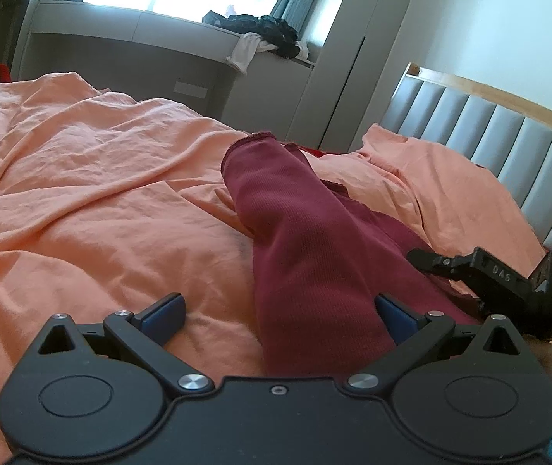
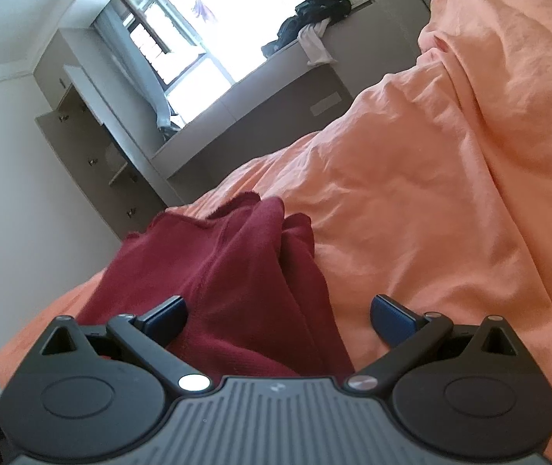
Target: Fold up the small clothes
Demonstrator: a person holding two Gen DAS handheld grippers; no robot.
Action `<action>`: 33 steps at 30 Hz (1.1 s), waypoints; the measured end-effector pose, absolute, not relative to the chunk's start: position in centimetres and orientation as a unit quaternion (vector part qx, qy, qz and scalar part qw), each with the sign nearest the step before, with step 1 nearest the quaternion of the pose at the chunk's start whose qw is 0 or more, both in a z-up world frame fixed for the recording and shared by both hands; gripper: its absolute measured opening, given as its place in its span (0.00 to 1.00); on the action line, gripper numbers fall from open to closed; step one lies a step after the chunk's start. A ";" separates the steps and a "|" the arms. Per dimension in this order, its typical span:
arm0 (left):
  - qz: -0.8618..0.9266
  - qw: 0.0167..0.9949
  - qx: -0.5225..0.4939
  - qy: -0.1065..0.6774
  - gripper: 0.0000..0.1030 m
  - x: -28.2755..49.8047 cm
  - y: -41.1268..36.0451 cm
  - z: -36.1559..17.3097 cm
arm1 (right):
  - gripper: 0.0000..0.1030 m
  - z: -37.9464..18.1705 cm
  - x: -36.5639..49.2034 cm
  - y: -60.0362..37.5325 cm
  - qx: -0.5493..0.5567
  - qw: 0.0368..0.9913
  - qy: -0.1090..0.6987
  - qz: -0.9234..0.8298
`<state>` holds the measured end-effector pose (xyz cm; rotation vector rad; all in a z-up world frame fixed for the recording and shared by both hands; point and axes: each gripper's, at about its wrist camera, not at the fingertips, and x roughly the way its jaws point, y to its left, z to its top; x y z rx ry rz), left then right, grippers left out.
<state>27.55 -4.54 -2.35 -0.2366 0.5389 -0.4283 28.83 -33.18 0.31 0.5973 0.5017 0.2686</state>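
the left gripper (image 1: 279,312) has its jaws wide, with nothing between the blue pads (image 1: 165,312) but cloth lying below. the garment (image 1: 299,255), dark red and ribbed, lies on the bed's orange sheet (image 1: 82,193) and runs from just under the gripper away toward the headboard (image 1: 508,143). its far end stands up a little in a rounded fold with a raw hem. the right pad of this gripper sits over the garment's edge; the left pad is over bare sheet. whether either pad touches the cloth cannot be told.

the right gripper (image 1: 485,275) shows in the left view as a black frame at the right, low over the garment's right side, near the headboard.

in the right view, the right gripper (image 2: 279,316) also has its jaws wide and grips nothing. the garment (image 2: 229,271) lies bunched ahead of it in loose folds on the sheet (image 2: 450,193), its near part passing under the left pad (image 2: 167,317) while the right pad is over sheet.

behind the bed, a window (image 2: 214,38) is bright above a ledge (image 1: 167,27), and a heap of dark clothes (image 1: 264,27) lies on the ledge with a white piece hanging over its edge.
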 end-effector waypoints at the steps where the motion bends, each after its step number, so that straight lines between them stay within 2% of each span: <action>1: -0.211 0.934 -0.118 0.263 1.00 27.5 -4.4 -2.4 | 0.97 0.4 28.7 -33.3 0.297 0.915 0.238 0.135; 5: -0.216 0.932 -0.124 0.264 1.00 27.7 -4.0 -2.6 | 0.79 0.6 28.8 -33.7 0.325 0.905 0.228 0.152; 7: -0.214 0.933 -0.123 0.263 1.00 27.7 -4.1 -2.6 | 0.60 0.8 28.9 -33.6 0.317 0.911 0.225 0.140; 10: -0.213 0.933 -0.123 0.261 1.00 27.6 -4.1 -2.6 | 0.52 1.7 28.8 -32.4 0.268 0.931 0.216 0.123; 13: -0.214 0.934 -0.124 0.259 1.00 27.4 -4.1 -2.7 | 0.45 3.0 28.1 -29.8 0.156 0.961 0.198 0.113; 17: -0.213 0.935 -0.124 0.256 1.00 27.3 -4.1 -2.8 | 0.45 3.6 27.3 -27.0 0.039 0.978 0.181 0.099; 20: -0.213 0.935 -0.124 0.256 1.00 27.3 -4.1 -2.8 | 0.46 3.8 27.2 -26.4 0.019 0.979 0.179 0.096; 23: -0.213 0.935 -0.124 0.256 1.00 27.3 -4.1 -2.8 | 0.50 3.8 27.5 -27.3 0.061 0.975 0.191 0.100; 28: -0.211 0.935 -0.125 0.258 1.00 27.3 -4.1 -2.7 | 0.72 2.8 28.4 -30.6 0.204 0.945 0.216 0.134; 33: -0.208 0.934 -0.124 0.264 1.00 27.5 -4.2 -2.6 | 0.75 1.1 29.1 -32.4 0.279 0.918 0.245 0.137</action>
